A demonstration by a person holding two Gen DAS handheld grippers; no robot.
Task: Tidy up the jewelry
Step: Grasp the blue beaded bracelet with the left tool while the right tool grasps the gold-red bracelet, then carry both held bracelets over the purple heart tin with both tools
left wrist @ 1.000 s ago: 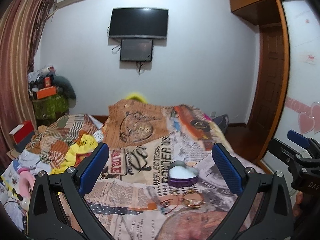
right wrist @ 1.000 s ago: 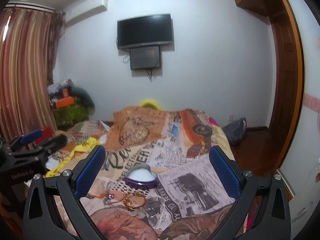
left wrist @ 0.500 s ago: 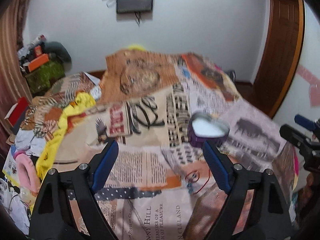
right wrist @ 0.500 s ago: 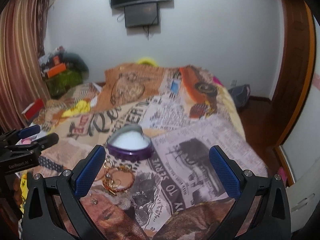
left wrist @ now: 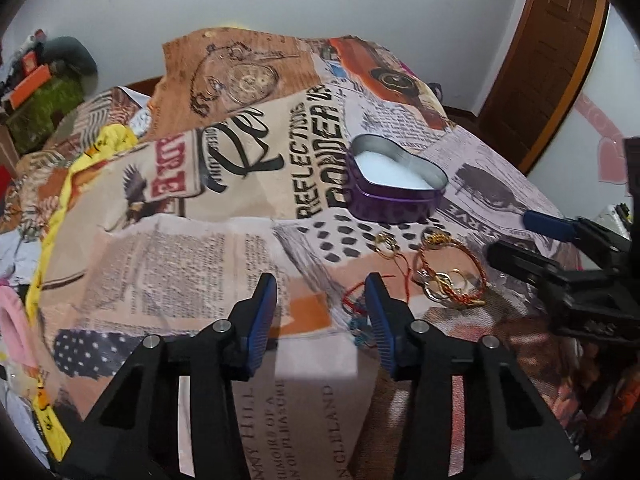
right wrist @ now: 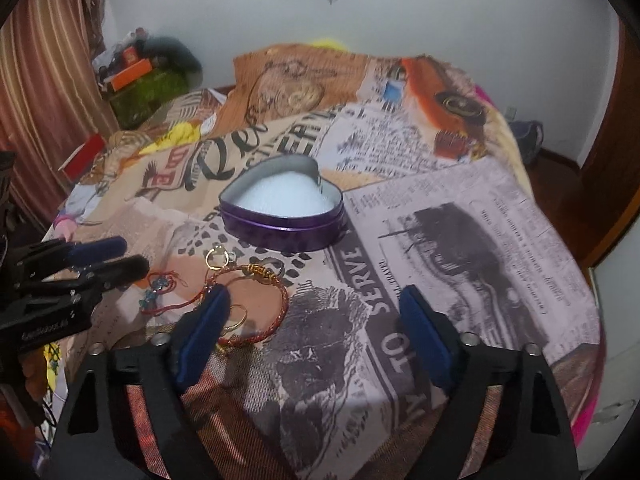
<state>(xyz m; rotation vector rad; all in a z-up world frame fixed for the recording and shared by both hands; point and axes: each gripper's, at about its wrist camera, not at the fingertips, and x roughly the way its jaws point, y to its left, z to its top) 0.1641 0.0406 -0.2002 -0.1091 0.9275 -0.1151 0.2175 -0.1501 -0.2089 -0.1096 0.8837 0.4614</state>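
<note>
An open purple heart-shaped tin (left wrist: 394, 184) (right wrist: 284, 208) with a white lining sits on the printed bedspread. In front of it lies jewelry: a red and gold braided bangle (left wrist: 450, 270) (right wrist: 256, 300), a gold ring (left wrist: 385, 245) (right wrist: 217, 258) and a red cord charm (left wrist: 358, 304) (right wrist: 160, 292). My left gripper (left wrist: 320, 300) is open and empty, low over the bedspread, its right finger beside the red cord. My right gripper (right wrist: 312, 312) is open and empty, its left finger over the bangle's near edge.
The bedspread (left wrist: 180, 216) covers the whole bed. Crumpled clothes and a yellow cloth (left wrist: 80, 168) lie at the left edge. A cluttered side table (right wrist: 136, 80) stands by the curtain. A wooden door (left wrist: 548, 52) is at the right.
Both grippers have tilted down and moved in low toward the jewelry. Both have narrowed their opening, the left one more.
</note>
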